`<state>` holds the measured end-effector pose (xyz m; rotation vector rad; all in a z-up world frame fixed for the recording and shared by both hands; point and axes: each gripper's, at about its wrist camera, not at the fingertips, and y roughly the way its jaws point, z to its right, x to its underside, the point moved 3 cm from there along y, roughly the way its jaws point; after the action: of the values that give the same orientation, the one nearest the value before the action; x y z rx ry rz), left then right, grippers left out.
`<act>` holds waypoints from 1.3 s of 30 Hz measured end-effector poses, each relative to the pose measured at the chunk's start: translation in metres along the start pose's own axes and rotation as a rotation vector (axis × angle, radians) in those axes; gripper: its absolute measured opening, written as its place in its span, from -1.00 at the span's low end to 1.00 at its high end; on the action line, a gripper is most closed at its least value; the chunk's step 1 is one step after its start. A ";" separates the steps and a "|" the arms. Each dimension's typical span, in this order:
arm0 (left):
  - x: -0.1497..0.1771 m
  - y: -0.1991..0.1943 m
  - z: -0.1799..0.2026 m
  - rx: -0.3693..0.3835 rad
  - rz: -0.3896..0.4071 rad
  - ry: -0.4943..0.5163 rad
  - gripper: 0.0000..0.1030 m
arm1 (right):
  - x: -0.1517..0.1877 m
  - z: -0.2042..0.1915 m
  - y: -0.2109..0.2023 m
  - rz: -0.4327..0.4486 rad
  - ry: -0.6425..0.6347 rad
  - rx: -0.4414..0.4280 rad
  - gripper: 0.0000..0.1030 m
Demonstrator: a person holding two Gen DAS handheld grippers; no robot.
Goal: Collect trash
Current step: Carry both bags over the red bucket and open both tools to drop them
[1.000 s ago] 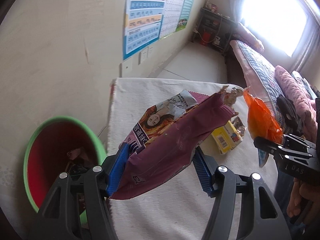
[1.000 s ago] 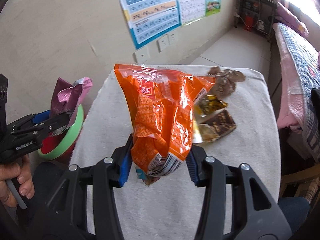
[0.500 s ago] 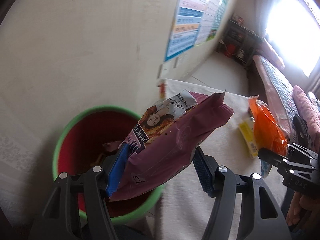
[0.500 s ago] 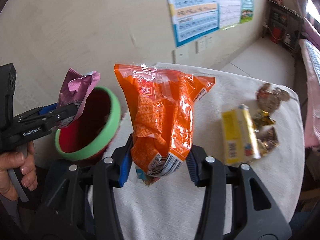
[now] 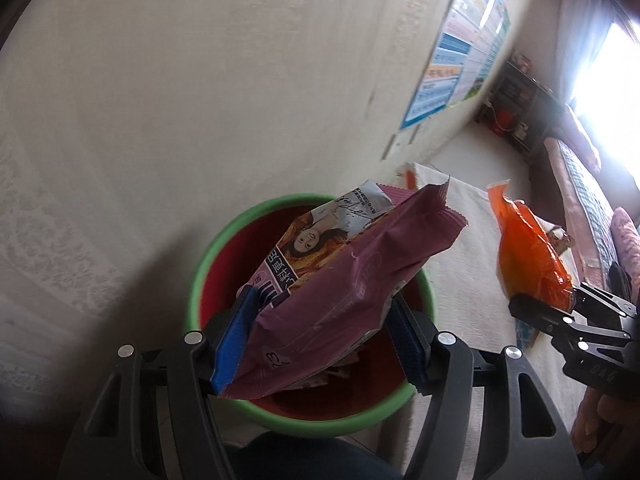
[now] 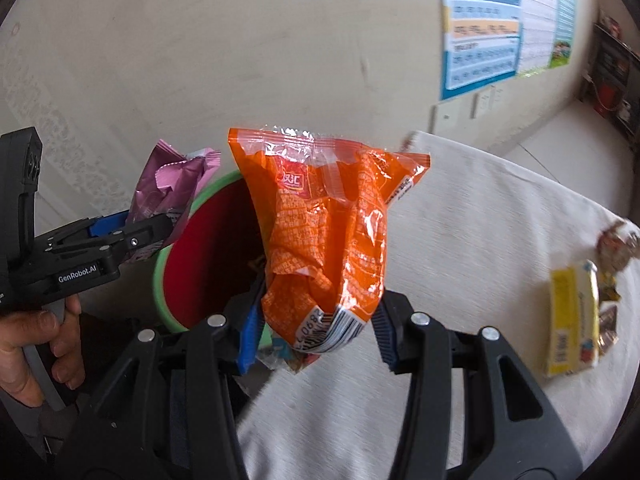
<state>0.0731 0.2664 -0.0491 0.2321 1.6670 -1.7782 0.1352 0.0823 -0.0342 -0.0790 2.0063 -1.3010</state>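
Note:
My left gripper [image 5: 320, 340] is shut on a purple snack bag [image 5: 352, 284] and holds it directly over the red bin with a green rim [image 5: 224, 232], which has some trash inside. My right gripper [image 6: 316, 332] is shut on an orange snack bag [image 6: 324, 240], held upright above the table's left edge beside the bin [image 6: 208, 256]. The left gripper [image 6: 120, 240] with the purple bag [image 6: 168, 184] shows at the left of the right wrist view. The orange bag [image 5: 528, 260] shows in the left wrist view too.
The table wears a white cloth [image 6: 480, 240]. A yellow packet [image 6: 572, 320] and several small brown wrappers [image 6: 616, 244] lie at its right side. The wall with posters [image 6: 488, 24] is close behind the bin. A bed [image 5: 592, 200] stands at far right.
Both grippers have swung left from over the table toward the bin, carrying their bags. The purple bag now hangs over the bin's mouth.

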 end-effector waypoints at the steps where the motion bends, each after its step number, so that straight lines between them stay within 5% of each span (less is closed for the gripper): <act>1: 0.000 0.000 -0.005 -0.002 0.001 -0.006 0.19 | -0.002 -0.005 0.003 -0.003 -0.006 -0.010 -0.11; 12: 0.002 -0.002 -0.039 -0.011 0.010 -0.059 0.19 | -0.007 -0.048 0.038 -0.044 -0.052 -0.062 -0.11; 31: -0.003 0.010 -0.047 -0.019 -0.002 -0.086 0.27 | -0.011 -0.048 0.060 -0.081 -0.038 -0.052 -0.06; 34: -0.001 0.011 -0.045 -0.026 0.003 -0.097 0.49 | -0.008 -0.049 0.064 -0.094 -0.042 -0.054 0.15; 36: 0.001 0.010 -0.045 -0.025 0.012 -0.108 0.64 | -0.007 -0.049 0.064 -0.094 -0.045 -0.041 0.62; 39: 0.004 0.006 -0.047 -0.037 0.035 -0.122 0.84 | -0.004 -0.047 0.060 -0.081 -0.049 -0.024 0.85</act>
<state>0.0594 0.3090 -0.0638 0.1330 1.5980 -1.6996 0.1292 0.1497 -0.0702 -0.2037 1.9951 -1.3125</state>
